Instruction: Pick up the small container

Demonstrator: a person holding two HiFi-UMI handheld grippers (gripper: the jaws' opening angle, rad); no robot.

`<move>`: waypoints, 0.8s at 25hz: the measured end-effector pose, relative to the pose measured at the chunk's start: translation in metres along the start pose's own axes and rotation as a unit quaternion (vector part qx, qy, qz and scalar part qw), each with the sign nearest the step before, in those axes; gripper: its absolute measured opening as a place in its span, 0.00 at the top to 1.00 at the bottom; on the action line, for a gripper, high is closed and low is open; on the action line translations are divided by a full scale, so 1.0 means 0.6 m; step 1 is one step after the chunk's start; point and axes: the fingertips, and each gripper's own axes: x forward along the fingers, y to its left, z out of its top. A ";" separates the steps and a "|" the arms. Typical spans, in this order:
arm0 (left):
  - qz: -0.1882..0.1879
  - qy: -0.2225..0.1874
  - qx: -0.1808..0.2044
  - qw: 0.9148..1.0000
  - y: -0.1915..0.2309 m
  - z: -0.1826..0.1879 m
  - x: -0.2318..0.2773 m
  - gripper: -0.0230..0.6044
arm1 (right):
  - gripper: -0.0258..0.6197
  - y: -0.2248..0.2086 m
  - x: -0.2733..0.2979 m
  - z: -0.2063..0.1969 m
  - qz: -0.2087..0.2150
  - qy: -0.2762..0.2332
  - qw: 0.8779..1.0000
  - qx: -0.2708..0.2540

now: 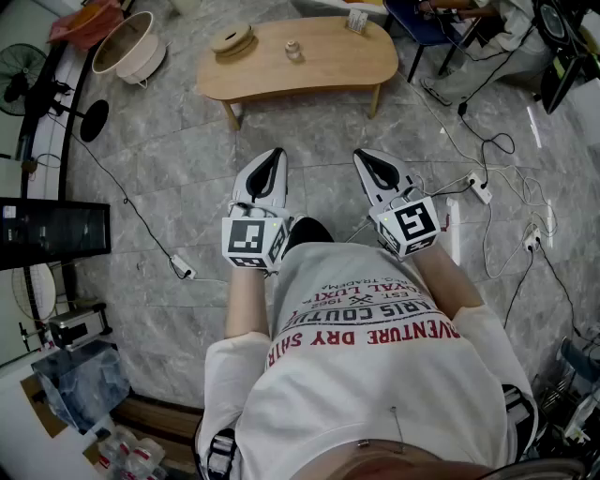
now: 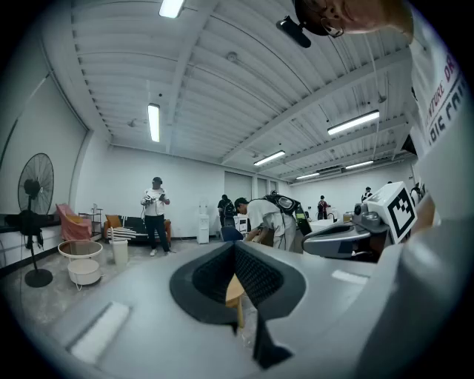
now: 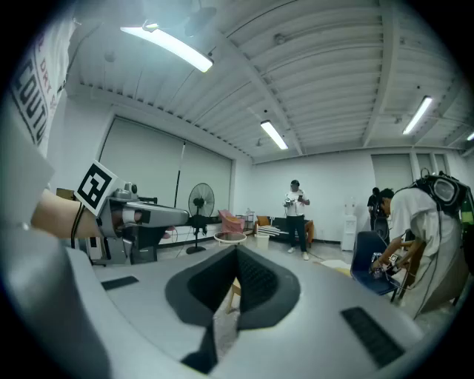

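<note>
The small container [image 1: 293,50] is a pale little jar standing near the middle of a low wooden table [image 1: 328,66], far ahead in the head view. My left gripper [image 1: 272,156] and right gripper [image 1: 367,156] are held side by side at waist height over the floor. Both point toward the table and are well short of it. Each has its jaws shut with nothing between them. In the left gripper view the left gripper [image 2: 235,249] shows its dark pads meeting, with a sliver of the table's wood behind them. The right gripper [image 3: 237,256] looks the same in its own view.
A round wooden spool [image 1: 232,39] and a small box [image 1: 357,21] also sit on the table. Cables and power strips [image 1: 481,190] trail over the floor at right, another [image 1: 182,270] at left. A basin [image 1: 128,44], a fan [image 1: 21,70], a blue chair [image 1: 422,23] and several people stand around.
</note>
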 end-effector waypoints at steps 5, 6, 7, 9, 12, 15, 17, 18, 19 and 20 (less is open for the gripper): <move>0.004 0.004 -0.002 1.000 -0.004 -0.007 0.005 0.95 | 0.95 -0.008 -0.004 -0.008 -0.002 -0.002 1.000 0.006; 0.004 0.006 -0.002 1.000 -0.005 -0.008 0.005 0.95 | 0.95 -0.008 -0.004 -0.008 -0.001 -0.002 1.000 0.008; 0.004 0.008 -0.001 1.000 -0.006 -0.009 0.006 0.94 | 0.95 -0.009 -0.005 -0.008 -0.001 -0.002 1.000 0.009; 0.001 0.013 0.001 1.000 -0.013 -0.010 0.009 0.94 | 0.95 -0.014 -0.008 -0.007 -0.002 -0.002 1.000 0.011; -0.005 0.018 0.006 1.000 -0.032 -0.011 0.013 0.95 | 0.95 -0.026 -0.020 -0.007 -0.006 -0.005 1.000 0.020; -0.012 0.016 0.010 1.000 -0.047 -0.010 0.019 0.94 | 0.95 -0.038 -0.031 -0.006 -0.010 -0.015 0.999 0.031; 0.000 0.007 0.009 1.000 -0.047 -0.008 0.025 0.86 | 0.95 -0.043 -0.036 -0.009 -0.012 -0.016 0.999 0.037; 0.008 0.005 0.008 1.000 -0.045 -0.008 0.029 0.57 | 0.95 -0.047 -0.038 -0.012 -0.013 -0.016 0.999 0.040; 0.012 0.007 0.008 1.000 -0.046 -0.009 0.032 0.39 | 0.95 -0.051 -0.040 -0.015 -0.014 -0.015 0.999 0.042; 0.011 0.011 0.009 1.000 -0.047 -0.010 0.035 0.39 | 0.95 -0.056 -0.042 -0.018 -0.015 -0.014 0.999 0.045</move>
